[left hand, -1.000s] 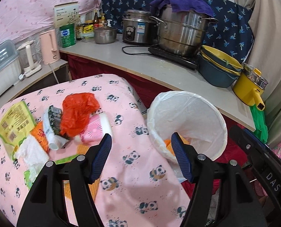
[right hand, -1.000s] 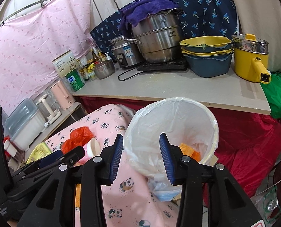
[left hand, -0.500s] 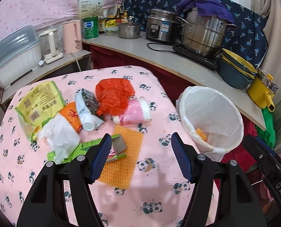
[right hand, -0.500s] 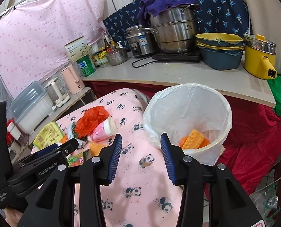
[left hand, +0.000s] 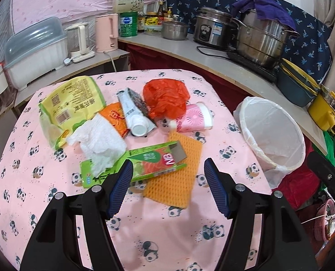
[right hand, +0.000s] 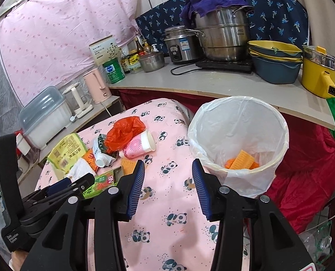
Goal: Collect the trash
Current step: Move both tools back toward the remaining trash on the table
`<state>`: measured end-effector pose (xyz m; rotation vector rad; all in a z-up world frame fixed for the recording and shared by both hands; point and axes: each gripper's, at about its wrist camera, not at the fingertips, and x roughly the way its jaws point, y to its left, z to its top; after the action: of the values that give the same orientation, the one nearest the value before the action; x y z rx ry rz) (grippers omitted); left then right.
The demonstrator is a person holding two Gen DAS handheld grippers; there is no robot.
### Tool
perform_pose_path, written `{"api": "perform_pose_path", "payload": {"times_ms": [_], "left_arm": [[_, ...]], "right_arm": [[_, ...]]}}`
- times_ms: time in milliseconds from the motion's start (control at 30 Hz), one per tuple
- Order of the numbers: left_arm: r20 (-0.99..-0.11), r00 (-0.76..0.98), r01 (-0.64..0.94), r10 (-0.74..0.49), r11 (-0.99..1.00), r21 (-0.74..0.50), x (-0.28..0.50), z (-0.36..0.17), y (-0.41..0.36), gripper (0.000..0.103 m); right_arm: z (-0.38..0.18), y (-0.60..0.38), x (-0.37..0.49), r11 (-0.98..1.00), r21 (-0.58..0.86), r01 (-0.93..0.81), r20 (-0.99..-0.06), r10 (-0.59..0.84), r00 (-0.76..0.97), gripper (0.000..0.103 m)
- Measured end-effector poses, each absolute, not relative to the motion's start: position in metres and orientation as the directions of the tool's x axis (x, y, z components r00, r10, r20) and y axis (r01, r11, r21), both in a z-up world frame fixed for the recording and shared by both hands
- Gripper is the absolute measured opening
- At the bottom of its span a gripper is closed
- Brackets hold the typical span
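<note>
Trash lies piled on the panda-print table (left hand: 158, 232): a green and red carton (left hand: 140, 162) on an orange sponge cloth (left hand: 178, 176), a white tissue (left hand: 99, 142), a yellow-green packet (left hand: 70, 103), a white tube (left hand: 133, 117), a red plastic bag (left hand: 165, 97) and a pink paper cup (left hand: 193, 117). My left gripper (left hand: 167, 178) is open and empty, just short of the carton. My right gripper (right hand: 167, 180) is open and empty over the table, left of the white-lined bin (right hand: 239, 135), which holds orange pieces (right hand: 240, 160). The bin (left hand: 271, 133) stands off the table's right edge.
A counter (left hand: 212, 56) runs behind with steel pots (left hand: 262, 38), a rice cooker (left hand: 212, 31), a pink kettle (left hand: 106, 33), stacked bowls (left hand: 296, 85) and a yellow pot (left hand: 325, 110). A red cloth (right hand: 307, 164) hangs under the counter by the bin.
Both grippers have drawn back from the bin and swung left toward the trash pile. The left gripper now faces the carton and sponge cloth. Both stay open.
</note>
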<state>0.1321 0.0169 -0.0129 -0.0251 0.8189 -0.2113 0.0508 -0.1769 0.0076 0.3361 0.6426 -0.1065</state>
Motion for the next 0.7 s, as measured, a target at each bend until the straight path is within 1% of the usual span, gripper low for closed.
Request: {"api": "perform_pose_path", "payload": {"times_ms": [167,267,600,633,667,700], "left_arm": [[-0.734,0.66,0.121,-0.16,0.987,-0.106,0.135,-0.022,0.043,0.062],[-0.747,0.651,0.074,-0.133,0.991,-0.112,0.14,-0.03,0.061,0.067],[-0.778,0.62,-0.015,-0.101,0.99,-0.141,0.163,-0.048,0.099,0.067],[-0.779,0.618,-0.019,-0.101,0.99,-0.142,0.166,-0.049,0.1,0.069],[-0.782,0.615,-0.024,-0.099,0.989,-0.143,0.169,-0.05,0.101,0.073],[-0.783,0.615,-0.029,-0.096,0.989,-0.144,0.171,-0.051,0.102,0.075]], "right_arm": [[0.001,-0.163,0.058,0.946,0.269,0.178,-0.616,0.027,0.788,0.047],[-0.004,-0.153,0.066,0.951,0.266,0.161,-0.628,0.044,0.777,0.047],[-0.023,-0.121,0.101,0.963,0.251,0.103,-0.67,0.096,0.736,0.047],[-0.025,-0.12,0.104,0.963,0.251,0.1,-0.672,0.099,0.734,0.047],[-0.026,-0.118,0.108,0.963,0.252,0.098,-0.674,0.102,0.732,0.047],[-0.027,-0.116,0.113,0.963,0.252,0.096,-0.676,0.105,0.73,0.048]]}}
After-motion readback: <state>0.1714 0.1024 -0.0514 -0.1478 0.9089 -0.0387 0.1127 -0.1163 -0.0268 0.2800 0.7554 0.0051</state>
